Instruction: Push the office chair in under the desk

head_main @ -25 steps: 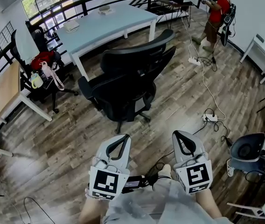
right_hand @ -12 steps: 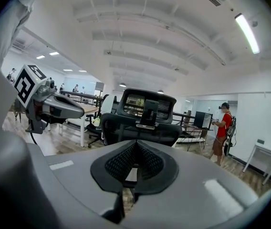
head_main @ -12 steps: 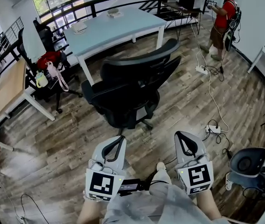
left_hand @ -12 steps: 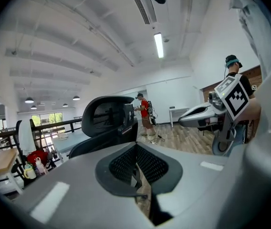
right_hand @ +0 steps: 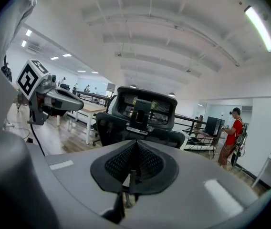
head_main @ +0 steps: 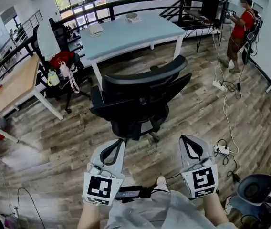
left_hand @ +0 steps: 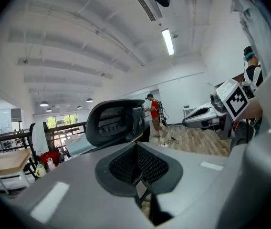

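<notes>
A black office chair (head_main: 138, 99) stands on the wood floor with its mesh back toward me, a short way out from the pale blue desk (head_main: 126, 32) behind it. The same chair (left_hand: 114, 123) fills the middle of the left gripper view, and the chair (right_hand: 142, 116) is also straight ahead in the right gripper view. My left gripper (head_main: 112, 148) and right gripper (head_main: 189, 144) are both shut and empty. They are held low, side by side, just short of the chair's back and not touching it.
A wooden desk (head_main: 11, 87) and a second chair with a red bag (head_main: 61, 61) stand at the left. A person in a red shirt (head_main: 240, 30) is at the far right. Cables and a power strip (head_main: 221, 149) lie on the floor right of me. A round grey device (head_main: 255, 192) sits at the lower right.
I have come closer to the chair. It and the blue desk now sit lower and nearer in the head view. Both grippers stay shut at the same height.
</notes>
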A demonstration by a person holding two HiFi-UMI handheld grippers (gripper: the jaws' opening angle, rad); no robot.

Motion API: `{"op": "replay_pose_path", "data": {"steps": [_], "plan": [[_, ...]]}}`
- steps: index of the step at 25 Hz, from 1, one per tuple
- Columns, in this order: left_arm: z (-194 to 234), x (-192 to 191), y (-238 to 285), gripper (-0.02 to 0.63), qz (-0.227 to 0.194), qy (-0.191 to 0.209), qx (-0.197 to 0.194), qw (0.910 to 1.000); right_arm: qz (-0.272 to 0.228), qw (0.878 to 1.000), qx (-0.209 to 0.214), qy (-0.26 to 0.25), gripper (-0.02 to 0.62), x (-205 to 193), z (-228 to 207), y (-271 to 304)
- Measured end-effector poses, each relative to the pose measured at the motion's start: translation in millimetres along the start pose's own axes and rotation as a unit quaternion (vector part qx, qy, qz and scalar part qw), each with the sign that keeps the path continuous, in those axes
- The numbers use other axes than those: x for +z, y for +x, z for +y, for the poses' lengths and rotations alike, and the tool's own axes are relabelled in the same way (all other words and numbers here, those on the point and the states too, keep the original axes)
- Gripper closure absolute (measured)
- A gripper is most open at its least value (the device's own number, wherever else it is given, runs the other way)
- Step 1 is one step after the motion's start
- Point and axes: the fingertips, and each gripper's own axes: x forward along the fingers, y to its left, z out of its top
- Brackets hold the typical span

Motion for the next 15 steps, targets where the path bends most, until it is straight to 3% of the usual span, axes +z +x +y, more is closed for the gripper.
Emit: {"op": "replay_pose_path", "data": {"steps": [11,15], "plan": [[-13.6,13.9,28.6,0.601,0.015,-0.007,0.073,0.9972,-0.025,0.996,0.072,-0.041,0.589,-0.3,-53.6,31.7],[-14.4,17.5,38.3,0.6,0.007,0.011,0.1,0.9949,-0.028,0.993,0.094,-0.061,0.588,-3.7,-68.0,42.9]]}}
